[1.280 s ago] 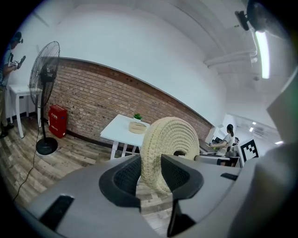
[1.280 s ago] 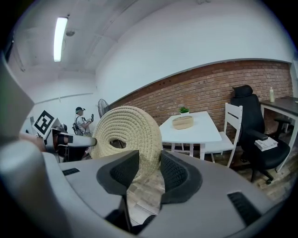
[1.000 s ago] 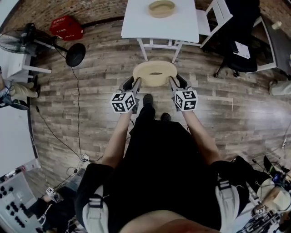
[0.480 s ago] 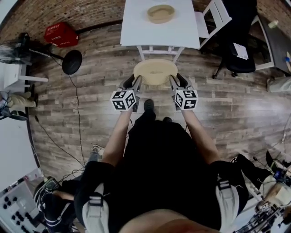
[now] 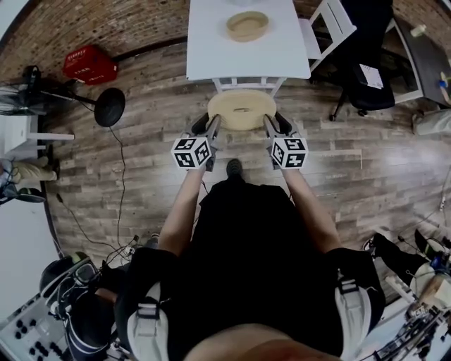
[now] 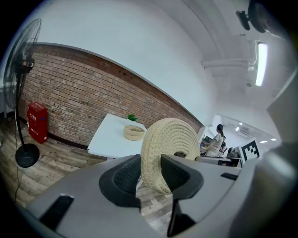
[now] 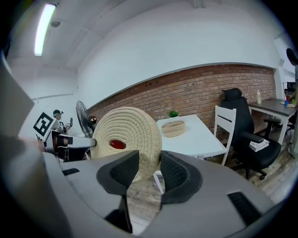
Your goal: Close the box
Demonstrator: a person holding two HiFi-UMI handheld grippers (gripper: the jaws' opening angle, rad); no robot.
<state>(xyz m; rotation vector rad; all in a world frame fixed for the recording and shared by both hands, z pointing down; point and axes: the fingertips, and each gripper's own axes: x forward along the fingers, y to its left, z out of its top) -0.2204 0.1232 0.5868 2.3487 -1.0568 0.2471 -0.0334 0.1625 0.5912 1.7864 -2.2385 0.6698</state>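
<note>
A round woven lid [image 5: 242, 109] with a small centre hole hangs level above the wooden floor, carried between both grippers. My left gripper [image 5: 209, 125] is shut on its left rim, my right gripper [image 5: 271, 125] on its right rim. In the left gripper view the lid [image 6: 170, 148] stands edge-on between the pads of the left gripper [image 6: 151, 174]. The right gripper view shows the lid [image 7: 125, 142] clamped the same way by the right gripper [image 7: 148, 172]. The matching woven box [image 5: 247, 25] sits open on a white table [image 5: 211, 49] just ahead; the box [image 6: 134, 132] [image 7: 173, 128] shows in both gripper views.
A white chair [image 5: 331, 21] stands at the table's right and a black office chair [image 5: 366, 77] further right. A standing fan [image 5: 109, 106] and a red case [image 5: 89, 65] are on the left by the brick wall. A cable runs along the floor at left.
The person has walked forward: the table and the box are nearer, and the fan has slid left. Both grippers still hold the lid the same way.
</note>
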